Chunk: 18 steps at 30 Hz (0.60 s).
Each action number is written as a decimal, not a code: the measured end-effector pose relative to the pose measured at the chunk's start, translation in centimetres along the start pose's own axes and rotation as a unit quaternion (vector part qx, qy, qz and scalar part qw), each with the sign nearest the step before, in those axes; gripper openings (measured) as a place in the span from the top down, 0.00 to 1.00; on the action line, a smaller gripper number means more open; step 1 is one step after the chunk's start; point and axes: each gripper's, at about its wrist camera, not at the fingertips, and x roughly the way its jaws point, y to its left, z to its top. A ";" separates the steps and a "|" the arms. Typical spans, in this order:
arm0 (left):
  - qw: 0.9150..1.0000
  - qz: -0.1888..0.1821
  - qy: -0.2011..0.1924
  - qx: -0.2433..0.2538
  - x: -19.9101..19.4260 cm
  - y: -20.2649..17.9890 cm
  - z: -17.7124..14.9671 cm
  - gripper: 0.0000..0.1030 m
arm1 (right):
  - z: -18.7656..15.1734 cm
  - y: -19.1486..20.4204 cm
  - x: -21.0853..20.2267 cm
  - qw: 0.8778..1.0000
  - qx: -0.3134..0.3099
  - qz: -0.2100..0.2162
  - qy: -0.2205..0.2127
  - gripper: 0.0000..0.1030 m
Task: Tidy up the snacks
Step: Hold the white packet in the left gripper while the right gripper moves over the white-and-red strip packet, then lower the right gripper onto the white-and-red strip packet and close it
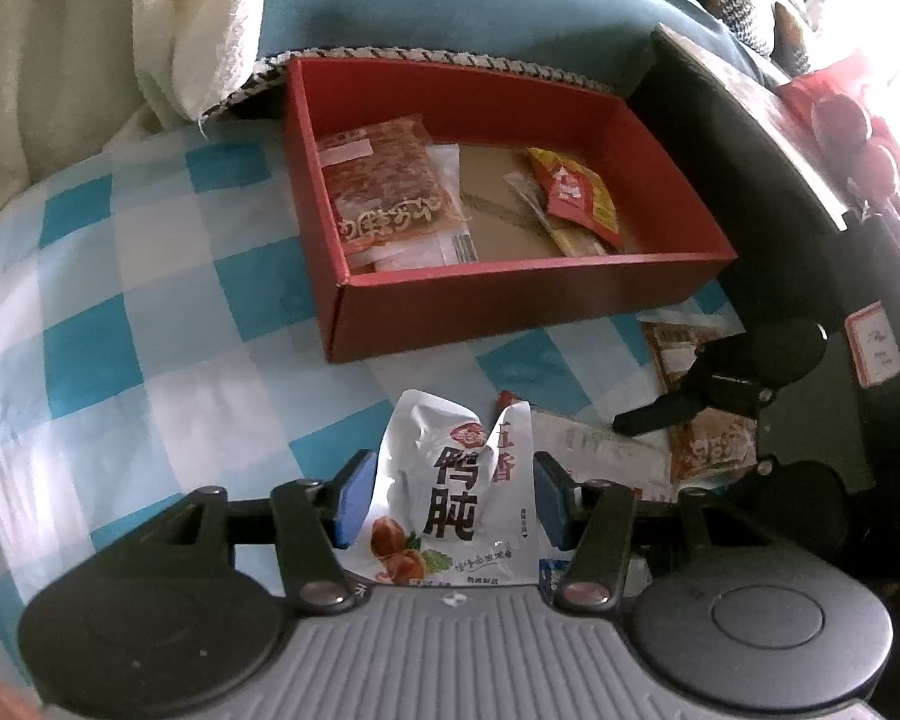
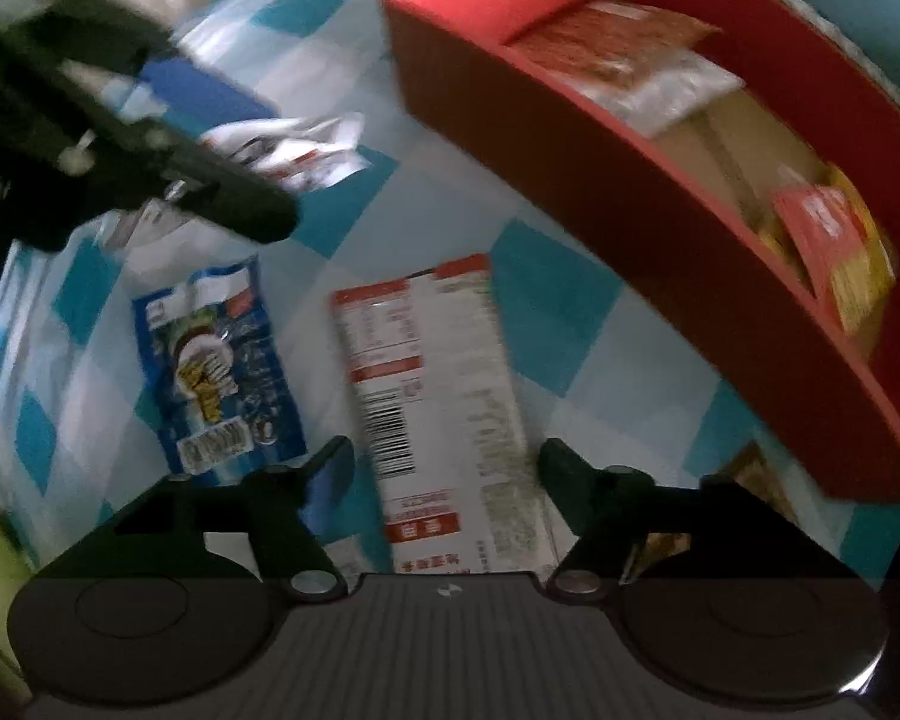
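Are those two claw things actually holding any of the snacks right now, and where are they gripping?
The left gripper clamps a white snack pouch by its two side edges. The right gripper straddles a white packet lying flat, without pressing it.

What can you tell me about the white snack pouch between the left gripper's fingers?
The white snack pouch is crinkled glossy foil with bold black characters, a red logo and pictured chestnuts. It stands upright over the blue checked cloth, in front of the red box, pinched between the left gripper's blue pads.
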 end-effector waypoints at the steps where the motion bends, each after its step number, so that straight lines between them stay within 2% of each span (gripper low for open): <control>1: 1.000 0.002 0.002 0.006 0.1 -0.2 -0.1 0.53 | -0.1 -0.1 0.0 1.000 0.014 -0.005 -0.008 0.25; 3: 1.000 0.014 0.007 0.016 0.6 -0.7 -0.3 0.53 | -0.4 -0.2 0.1 0.999 0.028 0.001 -0.016 0.17; 5: 0.999 0.023 0.013 0.020 1.1 -0.9 -0.6 0.53 | -0.3 0.7 0.7 0.999 0.029 -0.013 -0.023 0.08; 6: 0.999 0.026 0.016 0.019 1.2 -0.9 -0.7 0.53 | -0.2 1.5 1.2 0.999 0.017 -0.017 -0.021 0.00; 8: 0.999 0.029 0.021 0.015 1.5 -0.7 -0.9 0.53 | -0.6 2.1 1.8 0.999 0.018 -0.034 -0.035 0.00; 11: 0.999 0.029 0.021 0.009 1.3 -0.3 -1.1 0.53 | -0.9 0.9 1.2 0.997 0.063 -0.007 -0.055 0.00; 14: 1.000 0.024 0.018 0.006 1.0 0.0 -1.1 0.53 | -1.3 0.0 0.6 0.997 0.066 -0.021 -0.021 0.02; 16: 1.000 0.024 0.016 0.008 0.9 -0.1 -1.1 0.53 | -1.1 0.3 0.3 0.998 0.050 -0.041 -0.016 0.15; 17: 0.999 0.025 0.016 0.010 1.0 -0.3 -1.1 0.53 | -1.2 0.4 0.0 0.997 0.053 -0.045 -0.016 0.17; 18: 0.999 0.028 0.017 0.013 1.1 -0.4 -1.2 0.53 | -1.4 0.3 -0.6 0.997 0.063 -0.050 -0.020 0.25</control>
